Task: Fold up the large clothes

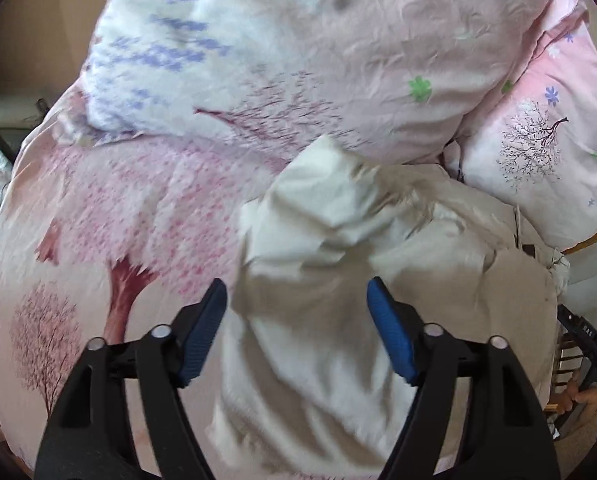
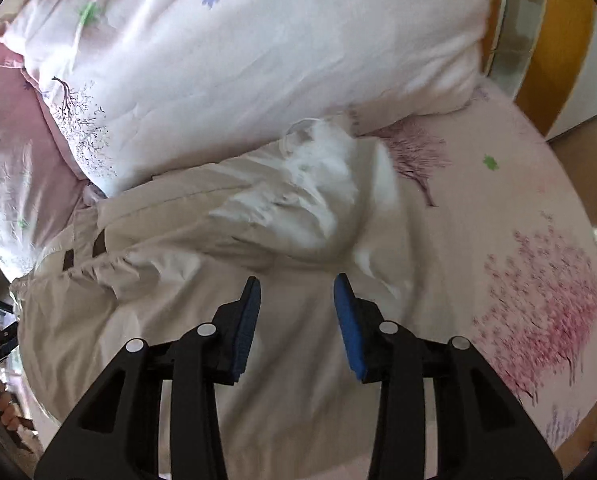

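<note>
Both hand-held grippers hover over a cream-white garment [image 1: 338,320] that lies rumpled on the bed, on a pink sheet [image 1: 110,208] printed with blossom trees; the left hand-held gripper [image 1: 297,300] has its blue pads spread wide, with the cloth showing between them but not pinched; the right hand-held gripper [image 2: 297,292] is likewise parted, a little narrower, holding nothing, above a flatter stretch of the same garment [image 2: 202,280]; in the right wrist view the garment bunches into a pale lump toward the far side, its upper edge tucked against a pink floral duvet [image 2: 258,52]; a wooden bed frame [image 2: 558,40] shows at the upper right of that view.
</note>
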Demonstrator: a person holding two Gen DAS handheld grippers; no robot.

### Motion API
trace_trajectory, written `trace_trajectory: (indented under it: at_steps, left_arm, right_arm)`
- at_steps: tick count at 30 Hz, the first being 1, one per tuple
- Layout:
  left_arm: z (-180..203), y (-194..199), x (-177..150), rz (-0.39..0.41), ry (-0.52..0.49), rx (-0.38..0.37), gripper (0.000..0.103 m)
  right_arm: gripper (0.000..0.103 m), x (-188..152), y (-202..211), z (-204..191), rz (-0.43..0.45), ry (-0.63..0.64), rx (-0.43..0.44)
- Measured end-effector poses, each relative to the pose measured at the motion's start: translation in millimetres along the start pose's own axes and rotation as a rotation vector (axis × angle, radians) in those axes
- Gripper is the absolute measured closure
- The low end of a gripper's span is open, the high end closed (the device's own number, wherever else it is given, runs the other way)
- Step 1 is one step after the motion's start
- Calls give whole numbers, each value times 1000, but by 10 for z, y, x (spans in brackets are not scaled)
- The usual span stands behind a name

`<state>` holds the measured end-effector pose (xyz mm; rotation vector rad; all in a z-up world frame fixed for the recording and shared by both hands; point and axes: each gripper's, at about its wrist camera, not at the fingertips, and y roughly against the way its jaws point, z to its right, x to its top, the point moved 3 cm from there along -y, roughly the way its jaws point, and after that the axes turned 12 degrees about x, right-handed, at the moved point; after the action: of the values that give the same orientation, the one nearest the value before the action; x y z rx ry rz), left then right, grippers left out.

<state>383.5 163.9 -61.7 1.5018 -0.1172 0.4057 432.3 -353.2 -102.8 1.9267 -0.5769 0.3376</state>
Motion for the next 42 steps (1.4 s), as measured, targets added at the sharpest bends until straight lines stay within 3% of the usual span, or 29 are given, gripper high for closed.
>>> trace_trajectory:
  at_steps: [5, 9, 11, 13, 18, 23, 25, 27, 28, 31, 32, 34, 38, 40, 42]
  left_arm:
    - [-122, -225, -106, -73, 41, -3, 28]
    - [-90, -258, -125, -69, 38, 15, 29]
    - [-120, -179, -154, -62, 49, -1, 29]
    - [-137, -115, -201, -47, 53, -9, 29]
    - [-477, 87, -455, -24, 174, -96, 25]
    - [-737, 185, -792, -28, 322, -176, 21]
    - [-760, 178, -921, -45, 330, -191, 21]
    - [-702, 122, -983, -51, 318, -201, 21]
    - [-681, 121, -1026, -57, 309, -215, 21]
    - [-624, 136, -1104, -75, 318, -256, 21]
    - [-582, 141, -1134, -79, 323, -270, 21]
    - [-531, 122, -1207, -92, 330, -288, 20]
    - [-402, 32, -1345, -126, 373, -334, 20]
    - [-348, -11, -1376, -130, 400, -354, 20]
    - [-281, -47, -1365, -122, 417, -368, 21]
  right_arm:
    - [63, -136, -302, 218, -83, -84, -32]
    - [63, -181, -291, -5, -96, -40, -120]
    - [63, -175, -151, -249, -40, 18, -82]
    - [63, -257, 33, -600, 17, 78, 34]
    - [63, -538, 131, -1422, 41, 238, 241]
    - [63, -619, -69, -1858, 22, 296, 282]
    - [63, -710, -200, -1949, -14, 316, 246]
    - [63, -788, -538, -1966, -132, 359, 166]
    - [63, -818, -615, -1950, -150, 363, 159]
    - [61, -759, -329, -1782, -102, 257, 271]
    - [57, -738, -129, -1622, -44, 200, 310]
    - [33, -724, 183, -1223, 53, 87, 327]
    - [31, -935, 573, -40, 156, -334, 274]
    - [31, -1075, 561, 369, 158, -507, 268]
    - [30, -1211, 483, 658, 162, -650, 317]
